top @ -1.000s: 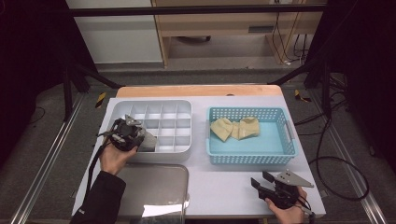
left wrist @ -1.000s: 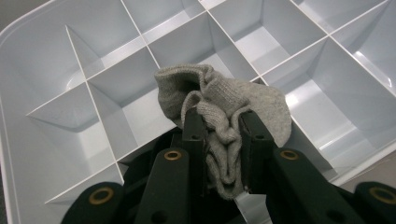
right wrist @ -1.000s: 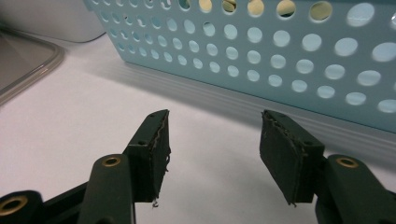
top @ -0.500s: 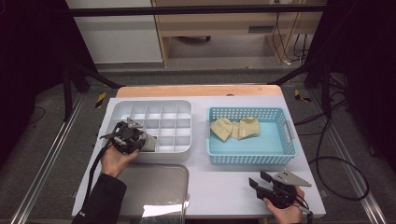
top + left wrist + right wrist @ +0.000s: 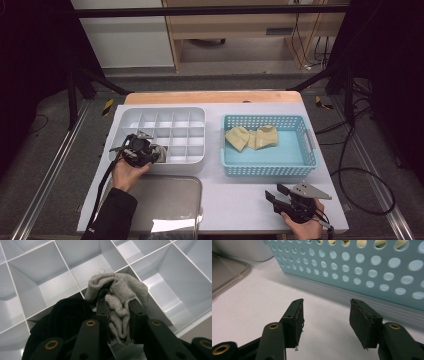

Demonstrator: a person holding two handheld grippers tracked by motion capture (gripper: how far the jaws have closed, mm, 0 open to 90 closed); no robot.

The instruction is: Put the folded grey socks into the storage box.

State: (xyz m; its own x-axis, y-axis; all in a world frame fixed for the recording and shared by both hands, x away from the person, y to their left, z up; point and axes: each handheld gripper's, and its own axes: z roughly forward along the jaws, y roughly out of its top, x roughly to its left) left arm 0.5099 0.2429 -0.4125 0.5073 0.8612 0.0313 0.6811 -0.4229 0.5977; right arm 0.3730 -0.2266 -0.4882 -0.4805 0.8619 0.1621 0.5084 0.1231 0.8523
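Two socks left: a pair of cream socks [image 5: 251, 137] is seen lying in the blue basket [image 5: 310, 150], near its back left corner.
Sock in hand: a grey sock [image 5: 117, 302] is bunched between the jaws of the left hand-held gripper [image 5: 117, 312], low in a front-left cell of the white tray [image 5: 197, 117].
Left grip: the jaws have just been opening a little with the sock between them; the pads are judged to press on it yet, so the sock is counted as held.
Right hand-held gripper [image 5: 325, 320]: parked wide and empty over the counter [image 5: 235, 200], just in front of the basket.
Progress: one sock is judged nearly placed; release is left, then the cream socks are to be moved.
Left gripper view: the sock's rib knit, a dark sock [image 5: 62, 322] beside it and the bare neighbouring cells are shown, which the high view blurs.
High view: the clear lid [image 5: 170, 200] in front of the tray is given.
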